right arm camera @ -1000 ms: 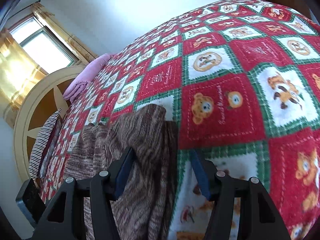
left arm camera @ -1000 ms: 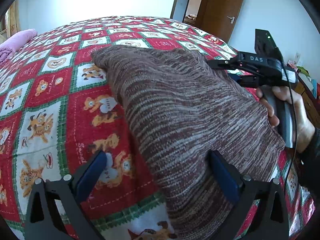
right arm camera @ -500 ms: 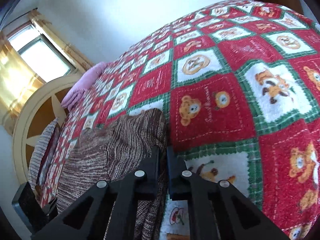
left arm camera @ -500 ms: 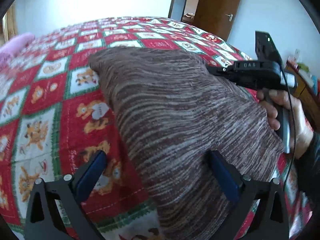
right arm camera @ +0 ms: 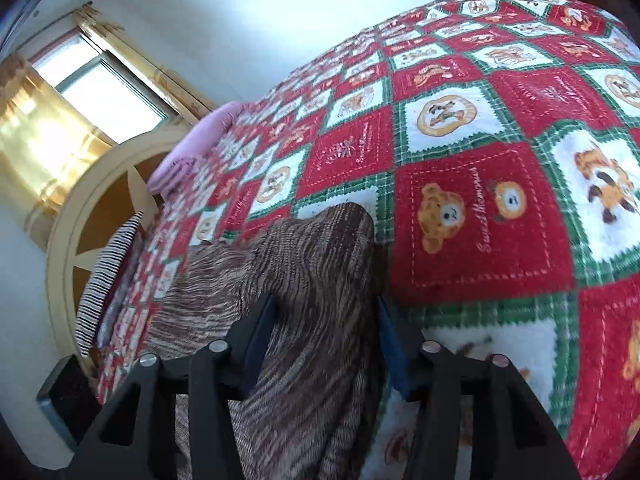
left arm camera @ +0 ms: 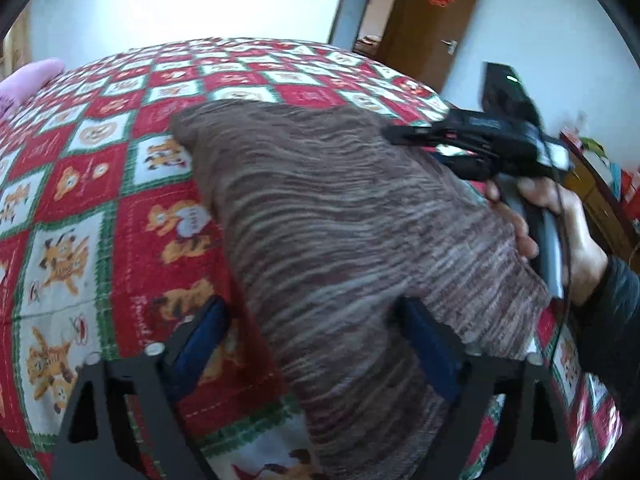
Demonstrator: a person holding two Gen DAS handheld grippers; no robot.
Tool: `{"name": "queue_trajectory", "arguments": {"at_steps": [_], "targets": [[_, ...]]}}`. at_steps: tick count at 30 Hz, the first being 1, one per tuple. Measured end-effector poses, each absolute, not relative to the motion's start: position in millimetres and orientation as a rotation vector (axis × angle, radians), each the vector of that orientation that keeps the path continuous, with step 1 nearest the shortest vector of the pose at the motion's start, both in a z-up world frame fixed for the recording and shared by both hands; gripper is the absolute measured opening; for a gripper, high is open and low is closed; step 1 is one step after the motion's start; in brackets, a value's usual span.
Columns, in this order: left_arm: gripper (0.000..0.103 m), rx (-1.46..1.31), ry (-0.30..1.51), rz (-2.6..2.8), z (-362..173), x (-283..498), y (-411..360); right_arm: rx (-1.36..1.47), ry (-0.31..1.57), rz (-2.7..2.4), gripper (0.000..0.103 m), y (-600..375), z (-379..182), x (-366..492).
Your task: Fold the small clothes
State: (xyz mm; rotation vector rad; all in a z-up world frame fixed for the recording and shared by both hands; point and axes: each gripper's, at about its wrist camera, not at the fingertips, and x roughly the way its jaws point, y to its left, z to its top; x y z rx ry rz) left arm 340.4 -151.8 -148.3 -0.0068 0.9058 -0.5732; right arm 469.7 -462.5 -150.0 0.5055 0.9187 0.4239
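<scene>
A brown striped knit garment [left arm camera: 340, 220] lies on the red, green and white bear-pattern quilt [left arm camera: 80, 184], with one corner toward the far side. My left gripper [left arm camera: 316, 344] straddles its near end. The jaws are closing, the right pad lies over the knit and the left pad [left arm camera: 200, 340] stands clear over the quilt. My right gripper [right arm camera: 324, 336] sits at the garment's other edge [right arm camera: 320, 264]. Its jaws are opening with a raised fold of the knit between them. In the left wrist view a hand [left arm camera: 560, 232] holds that gripper at the garment's right side.
A pink folded cloth [right arm camera: 192, 152] and a striped pillow [right arm camera: 108, 272] lie by the round cream headboard [right arm camera: 68, 220], under a window with yellow curtains. A brown door [left arm camera: 432, 28] and a wooden cabinet [left arm camera: 600, 200] stand to the right of the bed.
The right jaws closed on the garment's edge half a second ago and have now spread apart again, leaving a raised fold between them. The left jaws have narrowed a little.
</scene>
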Motion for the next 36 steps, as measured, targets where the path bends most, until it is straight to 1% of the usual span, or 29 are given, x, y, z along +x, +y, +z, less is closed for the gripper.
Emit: {"name": "queue_trajectory", "arguments": {"at_steps": [2,7,10,11,12,14,16,18,20,29,36], "targets": [[0.079,-0.022,0.906,-0.602,-147.5,339.8,-150.2,0.544,0.926,0.439,0.036,-467.9,-154.2,470.8],[0.079,-0.025,0.913,-0.61,-147.3,339.5,-151.4,0.672,0.95,0.474,0.031,-482.5,-164.4,479.7],[0.076,-0.018,0.909,-0.613,-146.3,337.9,-152.4,0.601,0.93,0.471,0.031,-469.3,-159.7,476.0],[0.069,-0.025,0.906,-0.621,-145.4,337.2,-151.5,0.585,0.924,0.487,0.027,-466.3,-158.8,473.5],[0.062,-0.035,0.902,-0.631,-144.5,336.7,-150.9,0.577,0.921,0.501,0.026,-464.5,-158.6,471.9],[0.054,-0.045,0.902,-0.633,-143.3,335.7,-150.5,0.56,0.903,0.503,0.025,-462.7,-157.4,468.8],[0.049,-0.046,0.907,-0.628,-141.5,334.6,-152.6,0.547,0.893,0.493,0.024,-462.4,-157.2,468.0],[0.04,-0.043,0.921,-0.61,-139.5,335.4,-154.7,0.541,0.888,0.48,0.024,-461.8,-157.1,468.0],[0.033,-0.055,0.933,-0.6,-136.9,336.1,-154.8,0.507,0.882,0.458,0.023,-458.0,-154.0,466.1],[0.026,0.056,0.944,-0.539,-124.6,327.3,-164.8,0.408,0.837,0.365,0.021,-445.7,-133.8,451.3],[0.025,0.062,0.932,-0.541,-115.2,318.6,-157.6,0.399,0.808,0.348,0.021,-437.1,-118.3,436.3]]}}
